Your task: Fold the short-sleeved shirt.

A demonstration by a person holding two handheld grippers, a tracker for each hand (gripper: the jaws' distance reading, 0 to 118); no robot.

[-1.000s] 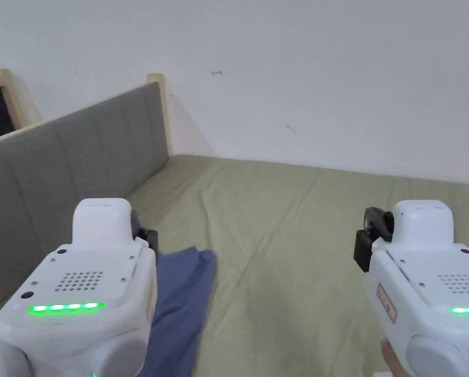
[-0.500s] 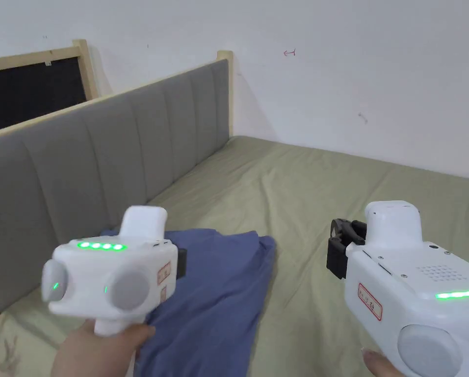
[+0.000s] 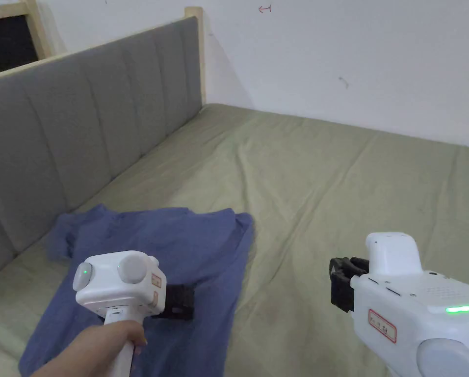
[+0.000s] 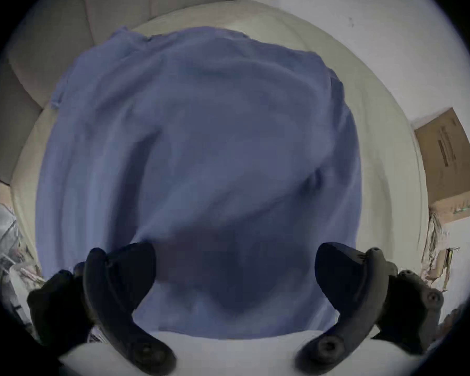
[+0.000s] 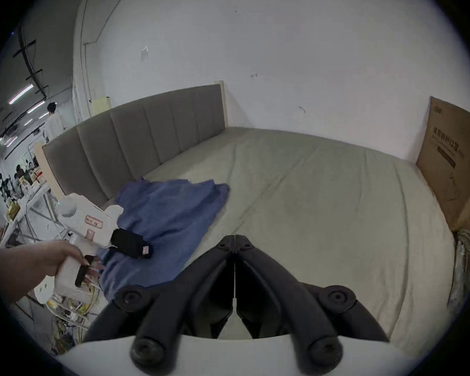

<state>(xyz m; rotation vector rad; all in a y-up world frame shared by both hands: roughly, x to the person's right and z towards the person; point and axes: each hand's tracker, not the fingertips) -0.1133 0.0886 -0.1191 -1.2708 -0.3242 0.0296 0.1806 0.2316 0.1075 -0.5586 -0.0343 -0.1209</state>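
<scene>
Two sets of tongs were in play over a bed (image 3: 326, 186) dressed in an olive sheet, where the blue short-sleeved shirt (image 3: 179, 245) lay rumpled and unfolded near the padded grey headboard (image 3: 81, 122).

The left tongs (image 3: 182, 304), gripped by a bare hand (image 3: 106, 343), had swung down within the previous second from a raised, level pose to hang just above the shirt's middle, their body now tipped over toward the cloth. In the left gripper view the left tongs (image 4: 235, 281) stood wide apart, with blue fabric spread beneath and between them and nothing pinched.

The right tongs (image 3: 344, 289) hovered over bare sheet, on the side of the shirt away from the headboard and well apart from it; in the right gripper view the right tongs (image 5: 234, 273) were pressed tight together on nothing.

The shirt itself appeared to lie as before, so the fold had not begun. The drop of the left tongs suggested a first grasp was being lined up, probably to spread the garment flat.

A cardboard box (image 5: 456, 159) stood beyond the bed's far edge from the headboard.
</scene>
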